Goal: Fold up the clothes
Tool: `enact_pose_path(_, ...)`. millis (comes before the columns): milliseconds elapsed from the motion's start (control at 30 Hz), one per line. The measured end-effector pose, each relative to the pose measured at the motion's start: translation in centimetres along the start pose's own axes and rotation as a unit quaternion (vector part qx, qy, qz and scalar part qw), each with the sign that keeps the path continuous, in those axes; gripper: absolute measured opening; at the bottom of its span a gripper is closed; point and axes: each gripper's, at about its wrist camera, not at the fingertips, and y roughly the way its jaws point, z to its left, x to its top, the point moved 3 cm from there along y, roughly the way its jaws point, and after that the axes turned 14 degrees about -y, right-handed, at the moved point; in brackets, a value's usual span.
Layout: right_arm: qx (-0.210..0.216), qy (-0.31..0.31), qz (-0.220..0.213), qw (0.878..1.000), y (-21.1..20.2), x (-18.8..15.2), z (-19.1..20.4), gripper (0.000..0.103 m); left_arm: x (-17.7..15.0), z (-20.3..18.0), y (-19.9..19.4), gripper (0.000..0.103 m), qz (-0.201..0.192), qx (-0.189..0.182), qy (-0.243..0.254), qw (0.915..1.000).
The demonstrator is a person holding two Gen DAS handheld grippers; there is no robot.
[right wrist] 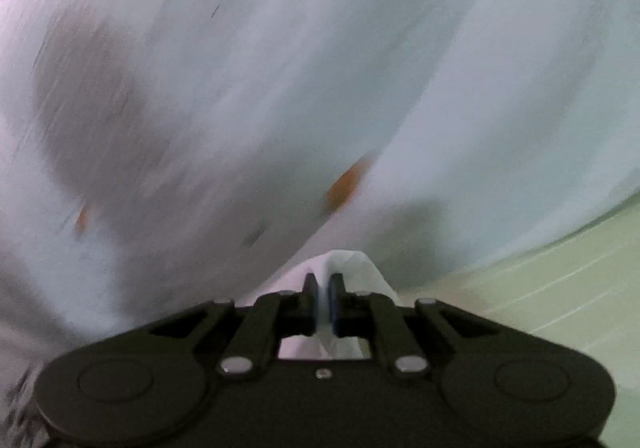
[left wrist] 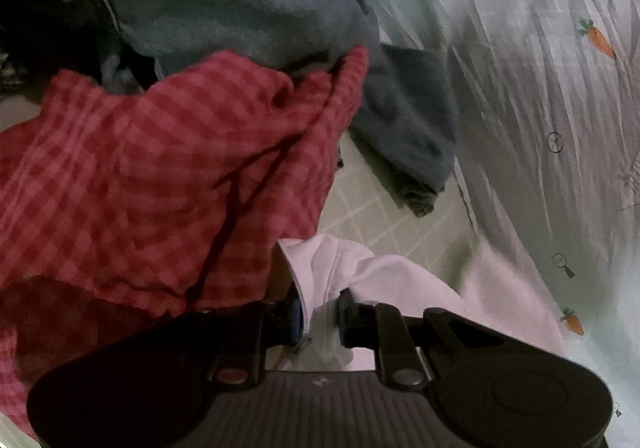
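Observation:
In the left wrist view my left gripper (left wrist: 320, 312) is shut on a bunched edge of a white garment with carrot prints (left wrist: 540, 108), which spreads up and to the right. In the right wrist view my right gripper (right wrist: 323, 300) is shut on another edge of the same white carrot-print garment (right wrist: 280, 88), which fills most of the blurred view.
A red checked cloth (left wrist: 160, 176) lies crumpled left of my left gripper. A blue-grey garment (left wrist: 260, 8) lies behind it, with dark clothes (left wrist: 48, 32) at far left. A pale green checked surface (left wrist: 380, 216) lies beneath and also shows in the right wrist view (right wrist: 560, 288).

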Motion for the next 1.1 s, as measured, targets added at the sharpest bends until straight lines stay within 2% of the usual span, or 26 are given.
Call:
enact_pose_path(100,-0.103,-0.030,-0.048,0.993,-5.5,2.5,-4.4,0.006,-0.3,0.0,-0.5,0.018,-0.011,0.000,0.015,0.9998)
enact_pose_path(267,-0.206,-0.013,-0.108,0.972,-13.9,5.1,-11.1,0.006,-1.4,-1.1,-1.4,0.018,-0.026,-0.007,0.049,0.9984)
enact_pose_path(400,-0.248,-0.010,-0.142,0.958,-18.1,6.7,-13.3,0.006,-2.4,-3.6,-1.3,0.018,-0.038,-0.018,0.065,0.9970)
enact_pose_path(533,-0.247,-0.021,-0.146,0.958,-17.7,9.0,-14.6,0.006,-2.6,-5.7,-1.2,0.019,-0.065,-0.031,0.097,0.9926)
enact_pose_path(567,-0.239,-0.021,-0.131,0.962,-16.7,9.4,-15.3,0.006,-2.6,-6.5,-0.5,0.020,-0.072,-0.023,0.107,0.9914)
enact_pose_path(633,-0.229,-0.026,-0.072,0.970,-12.8,9.8,-17.3,0.010,-2.6,-7.8,1.3,0.027,-0.075,0.017,0.125,0.9892)
enact_pose_path(667,-0.226,-0.029,-0.033,0.973,-10.7,9.7,-18.2,0.019,-2.9,-8.2,1.4,0.029,-0.080,0.030,0.130,0.9878)
enact_pose_path(700,-0.224,-0.028,0.015,0.974,-8.9,9.4,-19.0,0.035,-3.5,-8.5,1.2,0.032,-0.088,0.037,0.134,0.9863)
enact_pose_path(733,-0.220,-0.025,0.048,0.974,-7.5,8.9,-19.7,0.039,-4.0,-8.7,0.9,0.039,-0.097,0.044,0.138,0.9847)
enact_pose_path(767,-0.209,-0.016,0.054,0.976,-7.2,8.2,-19.9,0.045,-4.7,-8.9,0.2,0.045,-0.108,0.043,0.142,0.9830)
enact_pose_path(833,-0.181,0.006,0.049,0.982,-7.9,6.5,-20.4,0.061,-6.8,-8.8,-1.6,0.070,-0.132,0.029,0.155,0.9786)
enact_pose_path(867,-0.178,0.016,0.048,0.983,-8.6,5.4,-20.9,0.075,-8.1,-8.7,-2.4,0.073,-0.142,0.027,0.166,0.9755)
enact_pose_path(900,-0.178,0.024,0.050,0.982,-9.2,4.2,-21.5,0.080,-9.4,-8.5,-2.9,0.074,-0.147,0.030,0.181,0.9719)
enact_pose_path(1000,-0.178,0.054,0.084,0.979,-11.0,-0.3,-24.2,0.080,-13.8,-7.8,-3.4,0.074,-0.143,0.047,0.231,0.9613)
enact_pose_path(1100,-0.180,0.064,0.131,0.973,-12.1,-4.1,-26.9,0.080,-18.9,-6.7,-2.0,0.075,-0.107,0.063,0.265,0.9561)
